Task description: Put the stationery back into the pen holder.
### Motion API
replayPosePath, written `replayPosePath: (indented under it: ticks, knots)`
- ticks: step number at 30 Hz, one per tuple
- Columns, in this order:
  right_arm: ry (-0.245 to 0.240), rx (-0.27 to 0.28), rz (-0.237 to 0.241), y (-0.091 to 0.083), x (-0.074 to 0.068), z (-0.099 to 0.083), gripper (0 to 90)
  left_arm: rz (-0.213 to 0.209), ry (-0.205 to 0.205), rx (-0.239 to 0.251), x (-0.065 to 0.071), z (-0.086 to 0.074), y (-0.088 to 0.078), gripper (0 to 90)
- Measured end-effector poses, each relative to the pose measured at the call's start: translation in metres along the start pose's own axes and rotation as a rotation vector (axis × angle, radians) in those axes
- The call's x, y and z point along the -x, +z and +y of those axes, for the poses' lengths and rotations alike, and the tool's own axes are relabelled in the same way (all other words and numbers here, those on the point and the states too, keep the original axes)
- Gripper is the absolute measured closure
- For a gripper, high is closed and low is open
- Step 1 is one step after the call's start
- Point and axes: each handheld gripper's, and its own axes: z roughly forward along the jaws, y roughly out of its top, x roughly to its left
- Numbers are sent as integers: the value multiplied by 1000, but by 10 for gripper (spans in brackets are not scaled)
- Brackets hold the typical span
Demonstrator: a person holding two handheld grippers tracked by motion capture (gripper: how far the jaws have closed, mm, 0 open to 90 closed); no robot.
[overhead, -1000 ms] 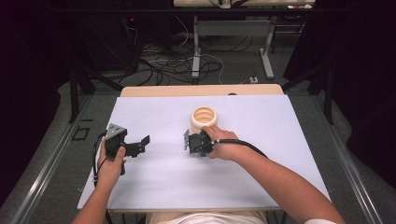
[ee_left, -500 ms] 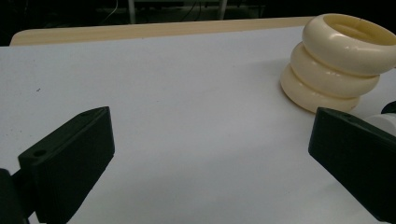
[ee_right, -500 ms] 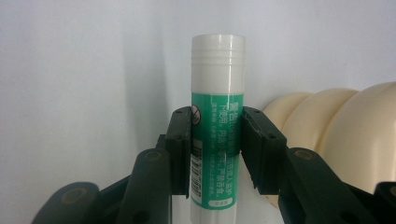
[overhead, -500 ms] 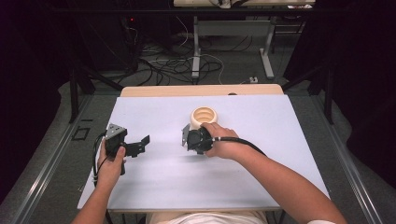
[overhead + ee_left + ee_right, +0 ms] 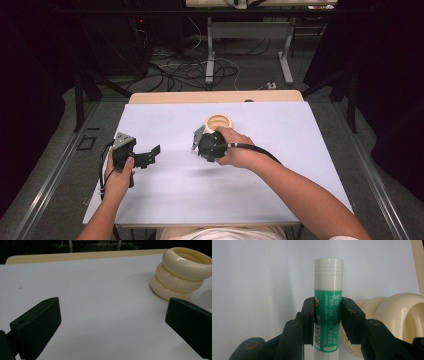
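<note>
The right claw (image 5: 327,315) is clamped on a green glue stick (image 5: 328,307), gripping it mid-body so the white cap stays free, just beside the cream ringed holder (image 5: 220,121) on the desk (image 5: 300,150). The left claw (image 5: 112,322) rests wide and empty, well apart, likely leaving room.

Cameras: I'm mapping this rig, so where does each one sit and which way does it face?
High view: above the person's side, facing forward and down on the table; both forearms show.
Left gripper view: on the left gripper, jaws apart, facing the ringed cream holder.
Right gripper view: on the right gripper, clamping a glue stick.
All share the holder.
</note>
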Motion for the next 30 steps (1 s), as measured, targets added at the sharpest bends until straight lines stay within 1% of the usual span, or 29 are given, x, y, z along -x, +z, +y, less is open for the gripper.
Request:
replayPosePath:
  ticks: [2,4,5,11,12,13,16,17,18,21,24,25,26,30]
  knots:
    - [22,12,-1,-3,1,2,653,-1,-2,0,0,0,0,3]
    - [58,40,-3,-8,5,3,653,0,-2,1,0,0,0,3]
    - [58,40,-3,-8,5,3,653,0,-1,1,0,0,0,3]
    - [124,106,-17,-21,17,5,653,-1,-2,0,0,0,0,3]
    - [155,129,-23,-26,23,4,653,-1,-2,1,0,0,0,3]
    - [155,129,-23,-26,23,4,653,-2,-2,0,0,0,1,3]
    - [195,160,-26,-31,31,2,653,-2,-1,1,0,0,1,3]
    - [224,176,-31,-34,35,1,653,-2,0,2,0,0,1,3]
    - [224,176,-31,-34,35,1,653,-2,0,1,0,0,1,3]
    - [269,199,-47,-39,42,-2,653,-2,1,1,0,0,1,3]
    - [298,219,-56,-42,48,-5,653,-1,3,2,0,0,1,3]
    - [318,239,-63,-44,51,-7,653,-1,1,2,1,0,1,3]
    - [318,239,-63,-44,51,-7,653,-1,0,1,1,0,1,3]
    - [356,266,-82,-49,59,-11,653,0,-3,2,1,0,0,3]
